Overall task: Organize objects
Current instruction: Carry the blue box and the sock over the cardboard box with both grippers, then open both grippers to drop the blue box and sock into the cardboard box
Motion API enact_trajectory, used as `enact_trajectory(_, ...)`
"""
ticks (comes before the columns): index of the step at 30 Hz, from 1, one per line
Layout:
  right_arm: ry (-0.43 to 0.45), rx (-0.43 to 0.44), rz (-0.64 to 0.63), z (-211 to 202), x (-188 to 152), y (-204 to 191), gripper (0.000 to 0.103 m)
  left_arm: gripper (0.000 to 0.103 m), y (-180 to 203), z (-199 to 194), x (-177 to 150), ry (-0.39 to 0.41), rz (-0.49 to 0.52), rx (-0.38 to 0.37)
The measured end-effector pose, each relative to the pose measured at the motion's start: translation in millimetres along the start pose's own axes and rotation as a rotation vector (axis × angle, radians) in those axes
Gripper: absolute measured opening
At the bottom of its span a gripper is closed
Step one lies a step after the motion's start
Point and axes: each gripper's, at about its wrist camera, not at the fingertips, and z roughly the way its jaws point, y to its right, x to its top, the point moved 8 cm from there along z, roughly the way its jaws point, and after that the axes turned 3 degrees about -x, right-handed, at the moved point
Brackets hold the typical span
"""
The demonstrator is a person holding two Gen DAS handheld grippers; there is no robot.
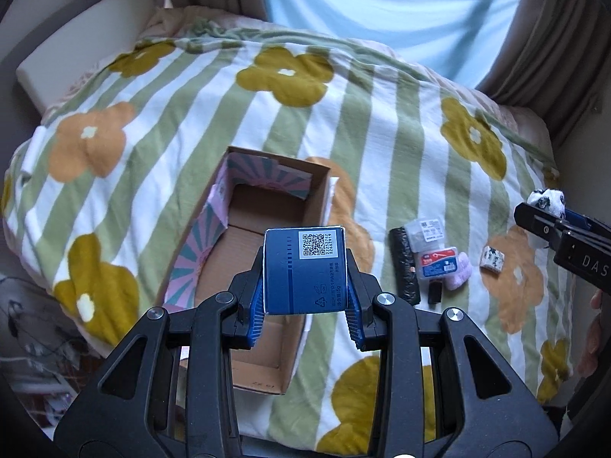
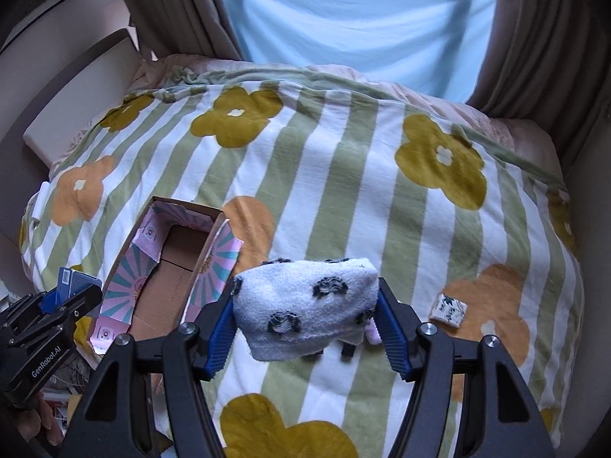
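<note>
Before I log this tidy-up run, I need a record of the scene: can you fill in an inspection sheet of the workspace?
Surface: bed under a striped flower blanket.
Job's things: open cardboard box, nothing seen inside; blue carton held over it; spotted sock held above the blanket.
Clutter: black packet, clear bag, red-blue pack, pink item, small patterned square lying on the blanket right of the box.
Grippers: left claw shut on the carton; right claw shut on the sock.
Cables: dark wires beside the bed, blurred.
Surroundings: blue curtain, brown drapes.
</note>
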Motion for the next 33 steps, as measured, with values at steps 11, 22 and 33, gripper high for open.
enact_trajectory(11,-0.065,0.172,-0.279,59.3,49.2,-118.6,0.062,0.031,-91.7,18.2,-37.6,-0.073,-0.238,0.112)
enact_trajectory(22,-0.215,0.295,-0.558,153.6,34.9,-224.3,0.062,0.031,-124.9,93.9,-72.4,-0.188,-0.406,0.135)
enact_trajectory(33,-0.343,0.355,-0.707,226.8,-11.0,-269.4,0.062,0.031,-128.4,163.1,-90.0,-0.272,-0.452,0.143)
